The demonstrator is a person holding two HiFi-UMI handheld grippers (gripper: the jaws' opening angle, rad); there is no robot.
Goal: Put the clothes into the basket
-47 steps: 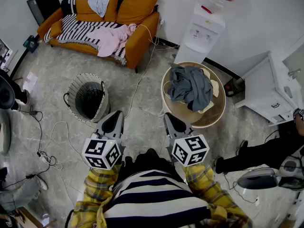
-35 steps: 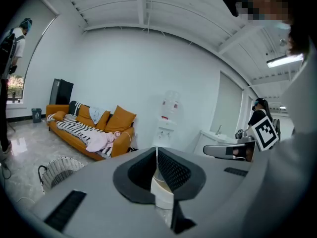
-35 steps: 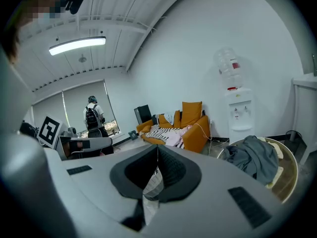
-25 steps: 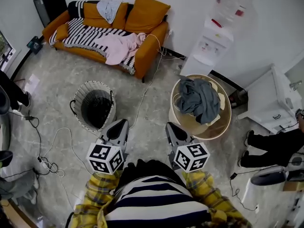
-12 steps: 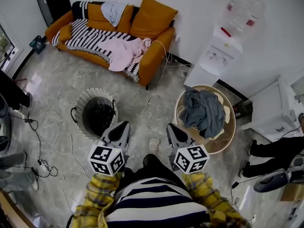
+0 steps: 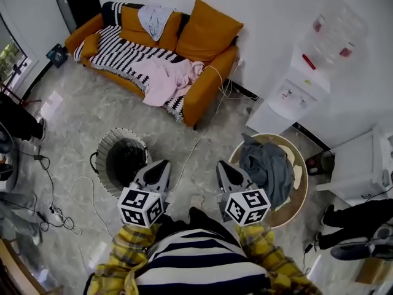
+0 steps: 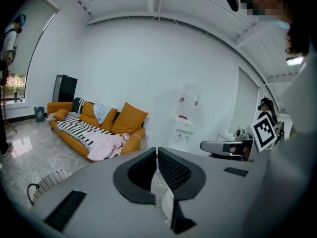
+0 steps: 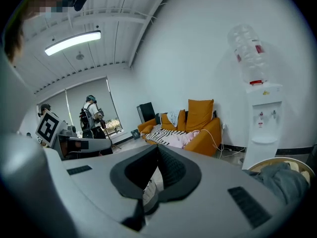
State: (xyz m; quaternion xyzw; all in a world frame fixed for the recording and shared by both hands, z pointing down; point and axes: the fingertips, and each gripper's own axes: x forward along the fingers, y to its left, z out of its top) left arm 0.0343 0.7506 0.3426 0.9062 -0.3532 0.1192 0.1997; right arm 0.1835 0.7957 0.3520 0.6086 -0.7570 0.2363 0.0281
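A pink garment (image 6: pixel 172 78) lies draped over the orange sofa (image 6: pixel 209 85), and a light blue one (image 6: pixel 153 18) sits on the sofa's back. Grey clothes (image 6: pixel 267 165) are piled on a round wooden table (image 6: pixel 298 195) at the right. The white wire basket (image 6: pixel 121 158) stands on the floor at the left, empty inside. My left gripper (image 6: pixel 161 166) hangs shut and empty just right of the basket. My right gripper (image 6: pixel 225 167) is shut and empty too, just left of the grey pile. The pink garment (image 7: pixel 106 145) and the grey pile (image 8: pixel 282 180) also show in the gripper views.
A white water dispenser (image 6: pixel 295 91) stands against the back wall. Cables (image 6: pixel 67 195) trail across the marble floor at left, and one runs from the sofa towards the basket. A white cabinet (image 6: pixel 362 165) stands at the right. People's legs show at the left and right edges.
The person has walked forward towards the sofa: sofa, basket and round table have all slid down and nearer in the head view. Both grippers stayed shut and level ahead of the body.
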